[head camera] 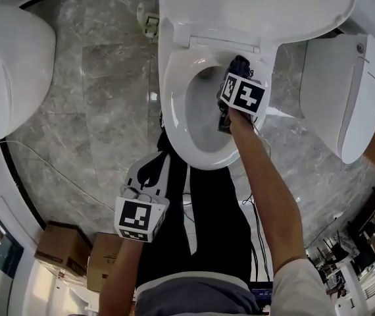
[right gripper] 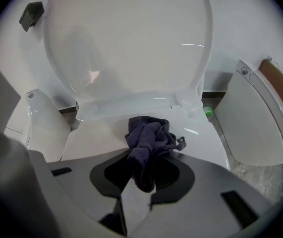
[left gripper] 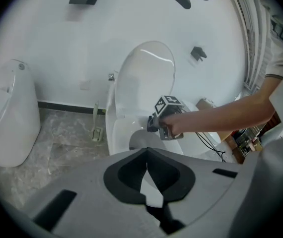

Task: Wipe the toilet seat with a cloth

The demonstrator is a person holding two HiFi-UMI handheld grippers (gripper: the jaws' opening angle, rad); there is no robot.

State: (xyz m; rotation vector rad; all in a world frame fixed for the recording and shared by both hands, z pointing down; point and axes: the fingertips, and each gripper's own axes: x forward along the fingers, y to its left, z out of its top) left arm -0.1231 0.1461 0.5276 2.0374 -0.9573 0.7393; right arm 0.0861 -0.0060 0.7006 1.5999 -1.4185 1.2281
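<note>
The right tongs (right gripper: pixel 140 185) are clamped on a dark blue cloth (right gripper: pixel 149 140). The cloth bunches out ahead of the tips and sits on the rear of the white toilet seat (head camera: pixel 173 104), just in front of the hinge. From the head view the cloth is at the back right of the seat ring, by its inner edge. The lid (head camera: pixel 253 5) stands raised behind it. The person's bare right forearm (head camera: pixel 266 176) reaches down over the bowl to hold these tongs, which point steeply downward.

The left tongs (left gripper: pixel 146 175) are closed tip to tip with nothing between them. They are held back from the toilet, beside the person's dark trouser leg (head camera: pixel 207 229) and near the front left of the bowl, not touching the seat. They face the toilet and the right hand at work.

The floor (head camera: pixel 89 91) is grey marbled tile. Another white toilet stands on each side, one at the left (head camera: pixel 10 64) and one at the right (head camera: pixel 345 91). Cardboard boxes (head camera: pixel 62 245) sit at the lower left.
</note>
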